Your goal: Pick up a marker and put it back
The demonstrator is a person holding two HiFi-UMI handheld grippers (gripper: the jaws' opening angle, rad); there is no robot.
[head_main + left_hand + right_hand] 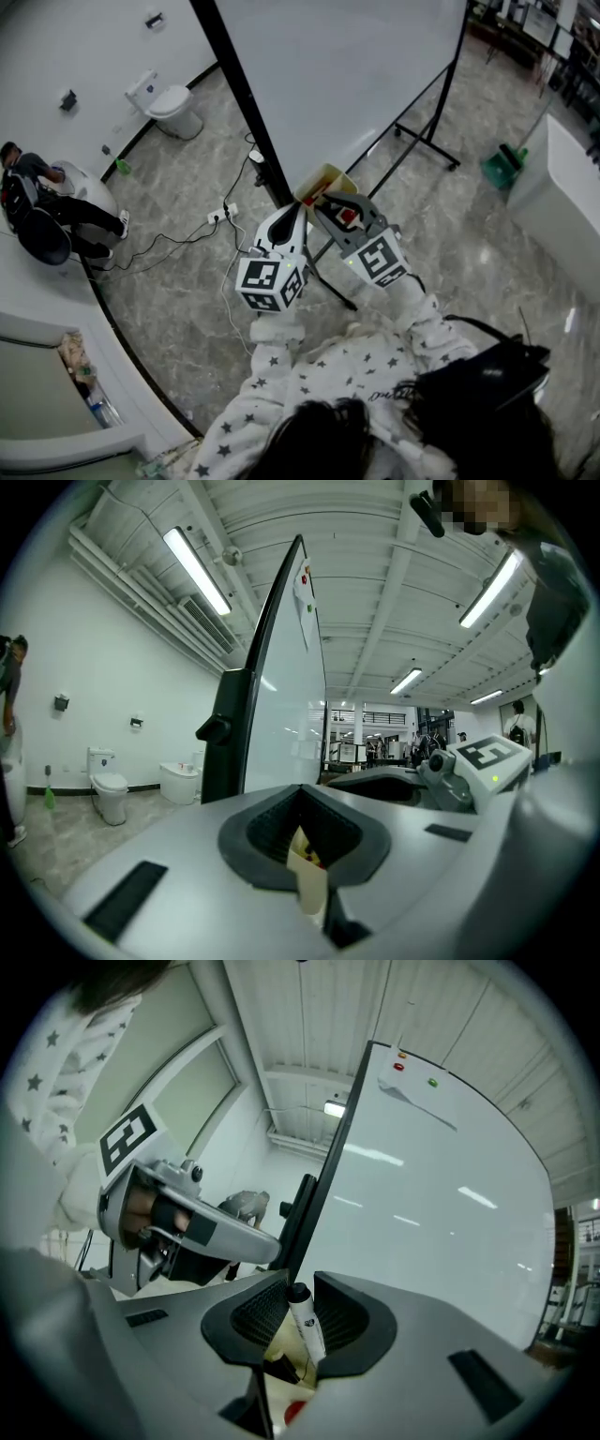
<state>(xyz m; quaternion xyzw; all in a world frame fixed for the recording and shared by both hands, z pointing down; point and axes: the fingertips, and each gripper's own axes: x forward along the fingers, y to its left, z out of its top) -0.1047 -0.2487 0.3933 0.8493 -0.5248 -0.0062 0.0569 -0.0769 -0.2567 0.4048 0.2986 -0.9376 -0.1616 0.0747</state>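
A white marker (307, 1330) with a black cap stands tilted between the jaws of my right gripper (298, 1309), which is shut on it. Its lower end reaches into a cream paper cup (323, 178) that holds other markers, one of them with a red end (292, 1412). My left gripper (305, 841) is shut on the cup's wall (310, 881) and holds it in the air. In the head view the left gripper (302, 208) and the right gripper (330, 201) meet at the cup, in front of the whiteboard (347, 66).
The whiteboard's black stand (427, 141) rests on a marble floor. Cables and a power strip (223, 216) lie near its foot. A toilet (171, 109) and a crouching person (47, 202) are at the left, a green dustpan (502, 169) and a white counter (562, 183) at the right.
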